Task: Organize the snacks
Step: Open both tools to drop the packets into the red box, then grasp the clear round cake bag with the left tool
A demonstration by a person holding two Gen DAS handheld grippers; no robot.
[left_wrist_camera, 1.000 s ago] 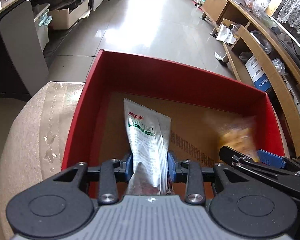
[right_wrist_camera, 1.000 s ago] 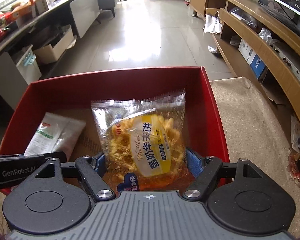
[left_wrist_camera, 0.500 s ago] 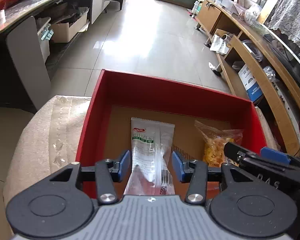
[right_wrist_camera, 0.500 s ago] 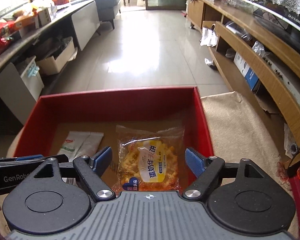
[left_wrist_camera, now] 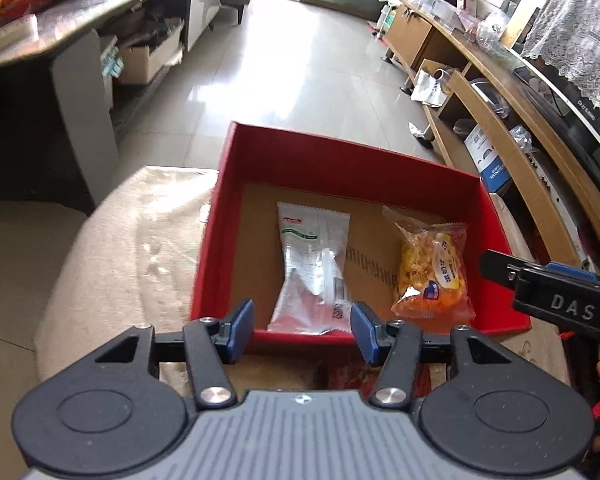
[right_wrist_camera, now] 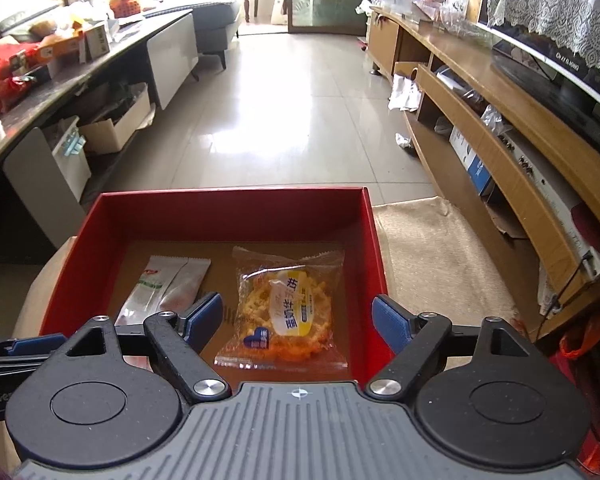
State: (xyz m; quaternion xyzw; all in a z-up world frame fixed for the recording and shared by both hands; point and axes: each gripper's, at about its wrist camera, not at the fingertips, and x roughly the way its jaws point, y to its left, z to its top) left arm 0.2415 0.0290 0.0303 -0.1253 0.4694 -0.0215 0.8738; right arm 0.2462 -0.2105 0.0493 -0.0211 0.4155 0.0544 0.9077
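Comparing with a second ago, both claws have let go and drawn back: the left claw [left_wrist_camera: 302, 330] then pinched the white snack packet [left_wrist_camera: 314, 276], and the right claw [right_wrist_camera: 298, 322] clamped the waffle packet [right_wrist_camera: 286, 312]. Half a second ago the jaws were already parted; now they stand wider and sit behind the near wall of the red box [left_wrist_camera: 216, 240], empty, with nothing between the blue pads [left_wrist_camera: 240, 324].

Both packets lie flat on the brown cardboard floor of the box, side by side and apart, the white one to the left, the waffle one to the right near the right wall.

The white packet carries a small red logo and green print near its far end; the wording is too small to read. The waffle packet is clear film over golden lattice-shaped pieces, with a yellow-and-white label in Chinese characters and a blue heart mark at its near edge. In the left wrist view the right tool's side shows "DAS".

The box rests on a beige cloth-covered bench [right_wrist_camera: 432, 256], or possibly a cushioned seat.
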